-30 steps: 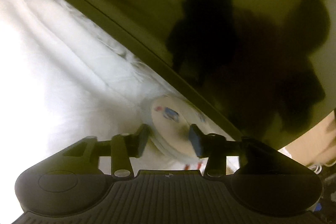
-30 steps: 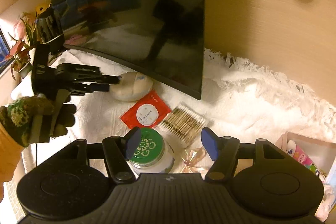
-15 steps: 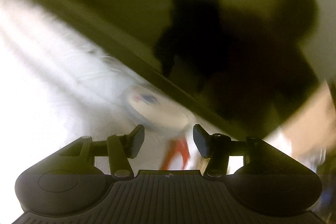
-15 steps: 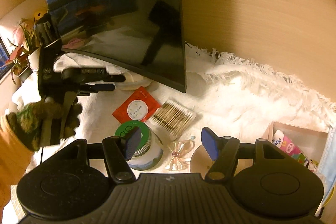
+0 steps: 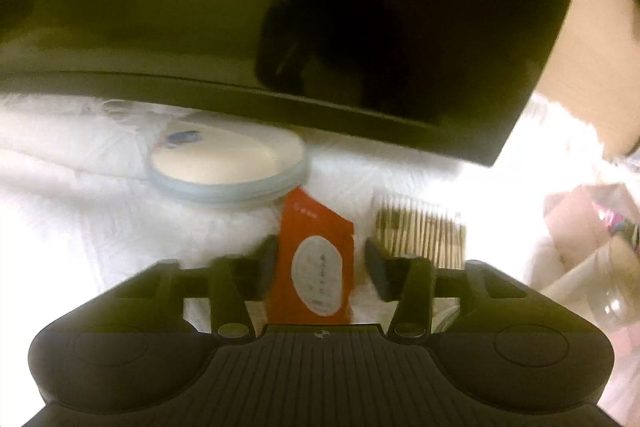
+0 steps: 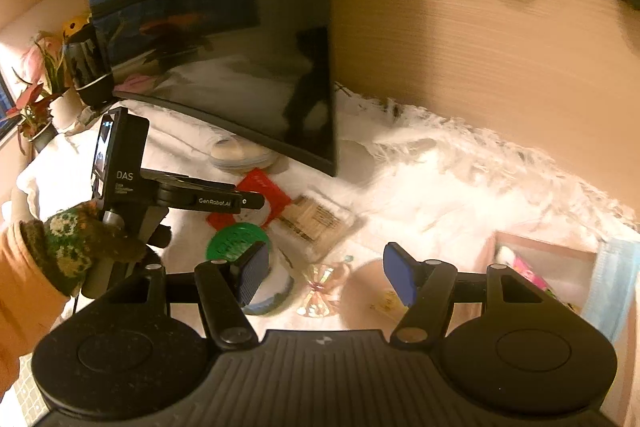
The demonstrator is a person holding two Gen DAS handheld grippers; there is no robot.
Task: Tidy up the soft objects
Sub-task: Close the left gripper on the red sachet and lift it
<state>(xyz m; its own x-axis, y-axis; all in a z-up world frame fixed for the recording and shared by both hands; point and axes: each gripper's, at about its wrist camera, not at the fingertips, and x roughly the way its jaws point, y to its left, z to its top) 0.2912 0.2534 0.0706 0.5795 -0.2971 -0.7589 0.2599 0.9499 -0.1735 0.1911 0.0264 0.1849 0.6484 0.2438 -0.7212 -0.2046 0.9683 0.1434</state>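
White fluffy cloth [image 6: 460,187] covers the desk, wood-tone wall behind, big curved black monitor [image 6: 248,39] standing over the clutter.

Change over the last second: left gripper [image 5: 320,259] was lined up on the round white pad pack [image 5: 228,163] under the monitor's lower edge, jaws either side of it. Now it has pulled back and swung right; the pack lies free at 11 o'clock from the jaws, flat on the cloth, not lifted. Between the spread jaws now sits the red square sachet with a white oval label [image 5: 316,263], just past the fingertips, not pinched. In the right wrist view the left gripper hangs above the sachet's near edge, held by a hand in a green patterned knit glove [image 6: 80,243].

Reading: pad pack looks dropped as the target or already nudged into place; the sachet is likely the next pick. Frame is motion-blurred, so contact can't be confirmed.

Sachet: thin, flat, glossy foil-like, one corner pointing toward the pad pack. Probably limp, hard to pinch flat off fluffy cloth; an edge grab is needed.

Right gripper [image 6: 324,277] is spread wide, empty, hovering over a green-lidded jar [image 6: 236,239] at its 10 o'clock and a clear bow-shaped trinket [image 6: 320,287] between the jaws. Bundle of cotton swabs in clear wrap [image 5: 420,235] at 2 o'clock of the sachet. Small open cardboard box [image 6: 548,247] at far right.
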